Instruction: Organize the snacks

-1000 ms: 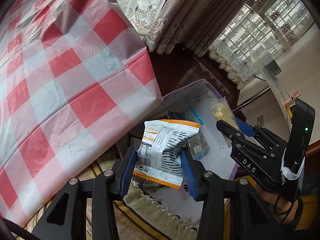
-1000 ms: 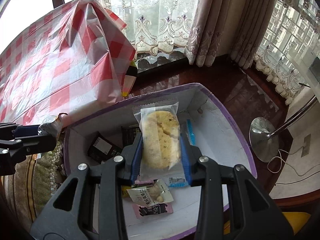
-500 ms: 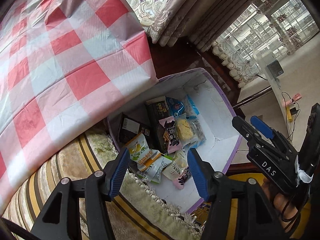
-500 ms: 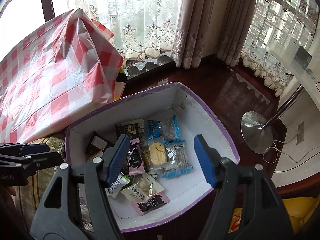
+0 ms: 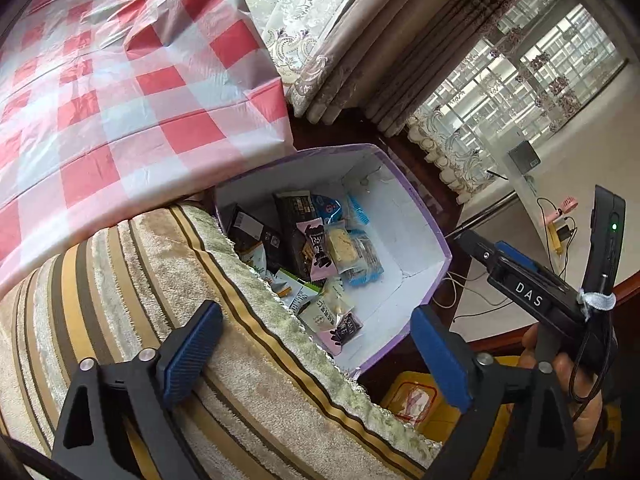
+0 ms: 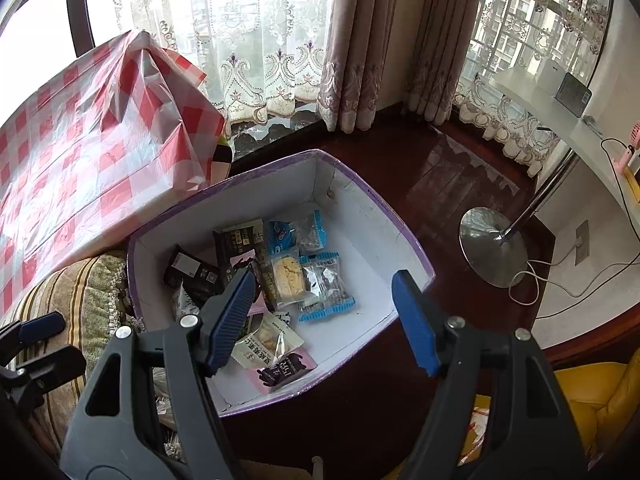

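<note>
The left tool (image 5: 316, 350) hung over a striped cushion (image 5: 168, 320), its jaws spreading wide with nothing between them. From the left wrist, that cushion's fringed edge hid the near corner of the purple-rimmed box (image 5: 432, 220), so only part of the snack pile showed. This view also caught the right tool (image 5: 516, 280) from the side, with the person's hand (image 5: 572, 380) gripping its handle.

The right wrist view looked down into the box (image 6: 360, 188) unobstructed. There the right tool's (image 6: 324, 316) jaws were widening too and held nothing; the snacks lay below them on the white floor of the box. A biscuit packet (image 6: 286, 276) sat near the middle, touching a blue-edged clear packet (image 6: 326, 286), with black packets (image 6: 192, 272) towards the left wall and a pink packet (image 6: 282, 368) nearest the camera. The left tool's tips appeared at the far left edge of this view, over the cushion.

A red-and-white checked cloth (image 6: 80, 152) draped over something beside the box, overhanging its far left rim. Beyond stood lace curtains (image 6: 256, 64), a dark wooden floor (image 6: 420, 176) and a chrome stand base (image 6: 492, 244). A yellow seat (image 6: 592, 400) showed at lower right.
</note>
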A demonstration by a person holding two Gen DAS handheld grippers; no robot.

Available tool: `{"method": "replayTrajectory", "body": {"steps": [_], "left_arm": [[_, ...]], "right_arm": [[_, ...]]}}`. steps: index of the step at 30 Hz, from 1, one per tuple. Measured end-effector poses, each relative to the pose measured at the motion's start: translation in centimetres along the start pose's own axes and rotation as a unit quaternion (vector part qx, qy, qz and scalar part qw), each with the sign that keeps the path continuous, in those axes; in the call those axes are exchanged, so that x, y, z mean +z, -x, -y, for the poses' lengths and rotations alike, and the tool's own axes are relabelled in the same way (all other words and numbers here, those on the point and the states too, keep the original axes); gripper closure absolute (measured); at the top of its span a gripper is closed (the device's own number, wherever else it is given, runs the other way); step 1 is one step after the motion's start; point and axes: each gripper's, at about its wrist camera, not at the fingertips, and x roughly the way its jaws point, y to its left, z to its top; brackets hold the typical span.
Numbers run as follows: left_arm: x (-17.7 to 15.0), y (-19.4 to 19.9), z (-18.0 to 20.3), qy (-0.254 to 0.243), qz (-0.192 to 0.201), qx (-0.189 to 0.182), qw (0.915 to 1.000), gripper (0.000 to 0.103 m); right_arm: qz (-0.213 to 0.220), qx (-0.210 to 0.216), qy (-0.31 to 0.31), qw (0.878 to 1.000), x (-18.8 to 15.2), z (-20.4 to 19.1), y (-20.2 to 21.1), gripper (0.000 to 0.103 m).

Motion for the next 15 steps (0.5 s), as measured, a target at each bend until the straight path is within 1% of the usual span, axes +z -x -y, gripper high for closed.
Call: {"method": "replayTrajectory", "body": {"steps": [1,5,9,11,13,15], "left_arm": [[0.01,-0.19,0.28,-0.007,-0.002,0.005,1.0000,0.000],[0.23,-0.33,0.43,-0.003,0.001,0.015,0.9999,0.000],[0.23,-0.81,0.92,-0.010,-0.005,0.042,0.9991,0.000],[0.25,-0.94,0.86,-0.004,-0.004,0.047,0.9989,0.000],[0.26,-0.90,0.67,0.002,-0.001,0.042,0.9991,0.000],[0.35,-0.61,0.08,0.018,0.007,0.024,0.9995,0.000]], "right_arm": [[-0.001,0.000,0.001,1.000,-0.05,-0.05,-0.10,0.029],[-0.006,0.001,0.004,1.000,-0.20,-0.13,-0.44,0.029],[-0.009,0.002,0.006,1.000,-0.34,-0.16,-0.59,0.029],[-0.011,0.002,0.007,1.000,-0.48,-0.20,-0.64,0.029],[-0.014,0.002,0.007,1.000,-0.51,-0.22,-0.78,0.029],[-0.016,0.002,0.009,1.000,-0.59,-0.24,-0.92,0.029]]}}
